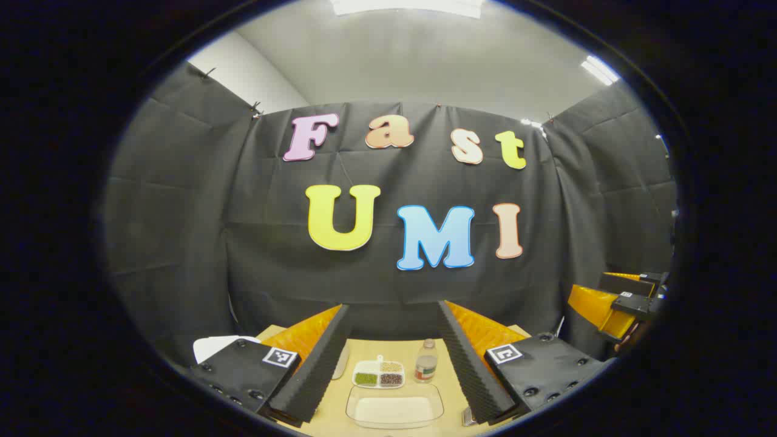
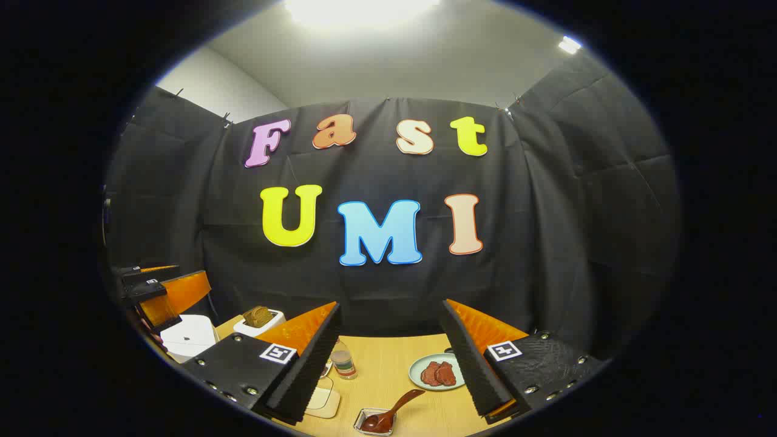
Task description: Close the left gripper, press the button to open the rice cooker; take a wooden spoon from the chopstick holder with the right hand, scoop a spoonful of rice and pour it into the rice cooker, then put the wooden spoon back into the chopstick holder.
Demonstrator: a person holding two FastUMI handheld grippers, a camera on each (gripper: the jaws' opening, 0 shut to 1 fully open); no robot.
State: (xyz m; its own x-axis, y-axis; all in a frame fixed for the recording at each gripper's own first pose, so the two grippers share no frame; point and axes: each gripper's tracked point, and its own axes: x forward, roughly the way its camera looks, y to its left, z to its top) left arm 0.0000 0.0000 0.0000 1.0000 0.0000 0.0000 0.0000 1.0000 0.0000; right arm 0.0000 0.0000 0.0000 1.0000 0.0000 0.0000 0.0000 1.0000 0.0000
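Here both claws, left and right, gape wide above the table, holding nothing.

Spoon in dish; plate behind, right.

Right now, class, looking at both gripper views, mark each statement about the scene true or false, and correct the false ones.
1. The right gripper is shut on the wooden spoon. False: its jaws stand apart and empty, and the spoon lies with its bowl in a small tray.
2. A plate on the table holds reddish pieces. True.
3. The left gripper is open. True.
4. The clear container below the left gripper holds green grains. False: its contents look white; the green ones are in the divided dish behind.
5. A small bottle stands beside the divided dish. True.
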